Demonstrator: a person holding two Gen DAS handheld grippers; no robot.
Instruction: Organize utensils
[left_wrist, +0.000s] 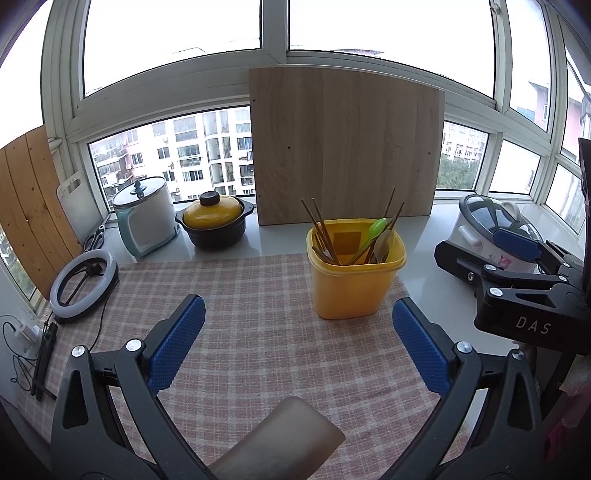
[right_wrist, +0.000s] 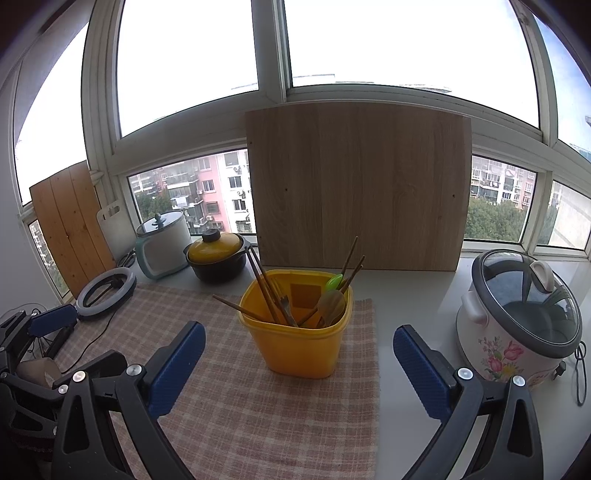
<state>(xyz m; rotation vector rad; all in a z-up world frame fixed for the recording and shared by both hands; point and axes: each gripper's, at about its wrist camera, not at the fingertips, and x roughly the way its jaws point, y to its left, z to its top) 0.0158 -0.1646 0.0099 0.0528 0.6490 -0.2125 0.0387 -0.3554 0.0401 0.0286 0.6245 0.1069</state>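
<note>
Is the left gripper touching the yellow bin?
Apart. In the left wrist view, checked cloth shows between the open left gripper and the yellow bin.

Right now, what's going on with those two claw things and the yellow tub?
Left gripper open, empty. Right gripper open, empty. Yellow tub upright on checked cloth, chopsticks and spoons inside. Nothing in the way.

My right hand-held gripper (right_wrist: 298, 363) hangs w/ jaws wide apart, nothing btwn them. Just ahead a yellow bin (right_wrist: 299, 343) stands upright on the checked cloth (right_wrist: 236, 413), holding wooden chopsticks (right_wrist: 264, 286), a fork (right_wrist: 285, 302) & a green spoon (right_wrist: 334, 282). Floral rice cooker (right_wrist: 517, 317) on the table (right_wrist: 413, 295) at right. Left hand-held gripper (right_wrist: 53, 317) at far left edge; can't tell its jaws.
</note>
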